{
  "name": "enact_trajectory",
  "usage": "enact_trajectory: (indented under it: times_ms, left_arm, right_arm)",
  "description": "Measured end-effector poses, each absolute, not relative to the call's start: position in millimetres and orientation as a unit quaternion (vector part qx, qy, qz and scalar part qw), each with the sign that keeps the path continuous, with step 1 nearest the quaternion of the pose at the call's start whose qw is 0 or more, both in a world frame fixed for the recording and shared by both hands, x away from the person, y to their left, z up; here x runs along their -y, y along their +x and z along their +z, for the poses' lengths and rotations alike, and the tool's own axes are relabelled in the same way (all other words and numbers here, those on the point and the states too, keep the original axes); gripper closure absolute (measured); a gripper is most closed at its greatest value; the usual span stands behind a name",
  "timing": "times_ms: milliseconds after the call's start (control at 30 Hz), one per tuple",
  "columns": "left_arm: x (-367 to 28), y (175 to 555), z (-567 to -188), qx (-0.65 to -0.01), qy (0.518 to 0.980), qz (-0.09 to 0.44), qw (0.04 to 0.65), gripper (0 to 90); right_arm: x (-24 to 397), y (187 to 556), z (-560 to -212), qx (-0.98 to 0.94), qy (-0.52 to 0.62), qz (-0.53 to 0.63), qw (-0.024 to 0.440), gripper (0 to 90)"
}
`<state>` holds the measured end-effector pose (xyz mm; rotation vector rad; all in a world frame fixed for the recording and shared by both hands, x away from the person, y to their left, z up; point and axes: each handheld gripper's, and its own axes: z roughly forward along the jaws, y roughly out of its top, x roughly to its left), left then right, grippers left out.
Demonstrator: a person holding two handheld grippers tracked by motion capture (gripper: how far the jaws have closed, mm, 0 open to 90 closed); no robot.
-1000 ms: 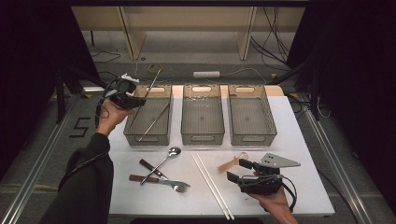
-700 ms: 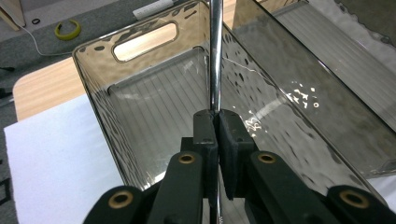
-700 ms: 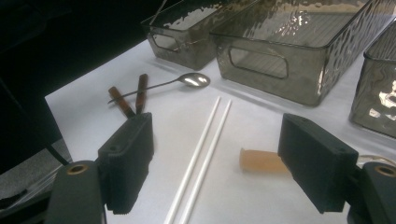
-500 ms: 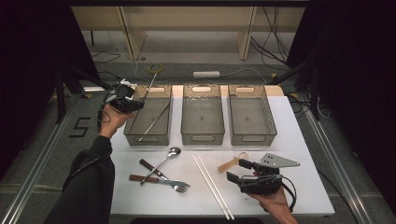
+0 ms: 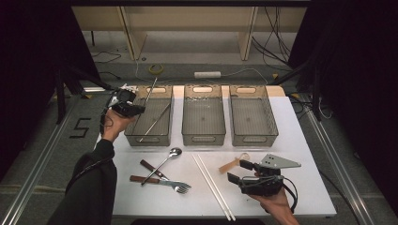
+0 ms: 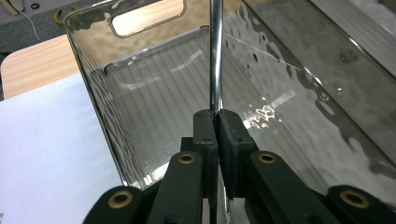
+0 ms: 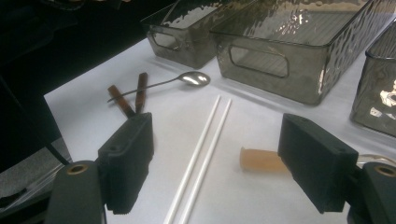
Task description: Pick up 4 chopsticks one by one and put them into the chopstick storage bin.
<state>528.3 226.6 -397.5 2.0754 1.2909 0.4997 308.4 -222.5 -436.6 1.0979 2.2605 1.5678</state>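
Left gripper (image 5: 133,108): at the far left corner of the table (image 5: 305,154), over the left bin (image 5: 151,115); jaws pressed together on a metal chopstick (image 5: 150,90), which the left gripper view shows rising straight up from between the pads (image 6: 205,126), the lower end out of sight behind the jaws. In the high view the upper part of this chopstick slants up past the far rim of the left bin, just beside its handle cutout. Second metal chopstick (image 5: 155,123): lying slantwise inside the left bin, from near corner toward far right wall. Middle bin (image 5: 202,115) and right bin (image 5: 252,115): smoked transparent plastic, side by side along the far edge of the table, handle cutouts at both ends. Right gripper (image 5: 240,172): low over the near right part of the table, jaws wide apart, nothing between them; grey three-cornered plate on top. Wooden-handled spoon (image 5: 233,163): pale, lying just beyond the right gripper's jaws, apart from the pads. White chopsticks (image 5: 212,186): a pair, parallel, running from the table's middle to its near edge. Metal spoon (image 5: 163,163): bowl toward the bins, crossing a brown-handled fork (image 5: 162,182) and a second brown-handled piece, near the near left corner.
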Motion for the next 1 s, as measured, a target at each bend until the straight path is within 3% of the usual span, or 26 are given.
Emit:
enact_trajectory:
  times_ms: [700, 933, 1000]
  left_arm:
    - [-225, 533, -418, -0.516, 0.784, 0.172, 0.300, 83.6]
    - [-227, 527, -416, -0.527, 0.773, 0.164, 0.313, 68.5]
    - [-226, 522, -414, -0.531, 0.768, 0.158, 0.322, 59.8]
  right_arm:
    - [221, 308, -437, -0.762, 0.367, 0.526, 0.091, 27.7]
    - [222, 307, -437, -0.762, 0.367, 0.526, 0.092, 27.7]
    - [222, 307, -436, -0.762, 0.367, 0.526, 0.093, 27.7]
